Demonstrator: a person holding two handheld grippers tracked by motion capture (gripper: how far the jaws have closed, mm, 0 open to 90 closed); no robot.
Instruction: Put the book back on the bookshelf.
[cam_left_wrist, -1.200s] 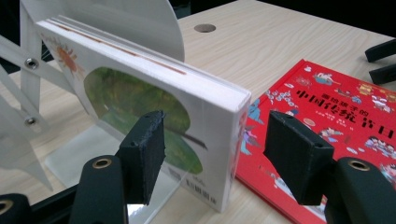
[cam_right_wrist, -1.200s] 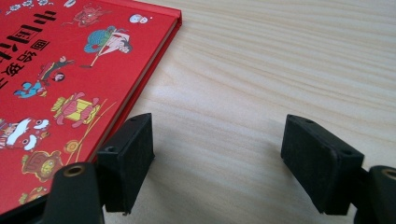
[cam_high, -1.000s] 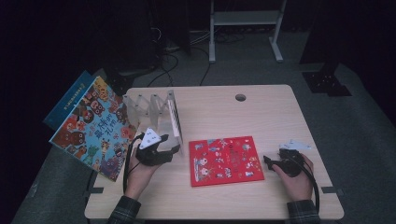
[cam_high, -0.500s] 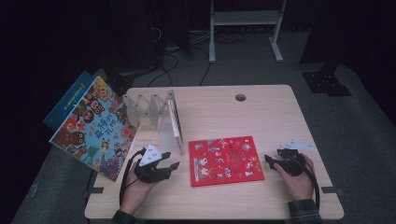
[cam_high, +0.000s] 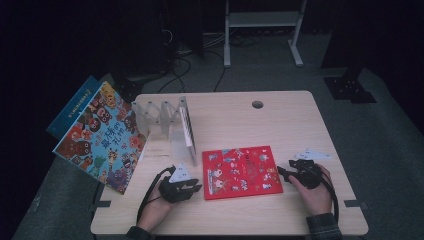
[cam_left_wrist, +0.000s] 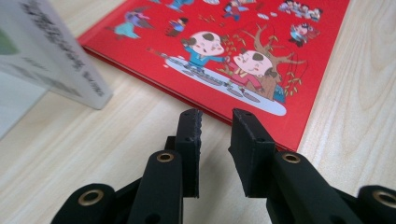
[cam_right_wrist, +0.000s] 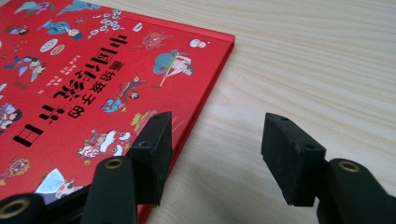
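Red and flat on the tabletop (cam_high: 300, 115), the book (cam_high: 241, 171) is lying between our claws, left claw (cam_high: 192, 188) narrowing emptily, right claw (cam_high: 283, 173) closing but apart, risking shoving it sideways.

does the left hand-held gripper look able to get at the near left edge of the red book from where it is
Probably yes. The left hand-held gripper sits low on the bare table just short of the red book, its jaws having just been closing with nothing between them. Only wood lies ahead; the white rack stands off to one side.

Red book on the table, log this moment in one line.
red book: flat, untouched | left hand-held gripper: closing, empty | right hand-held gripper: open, astride edge
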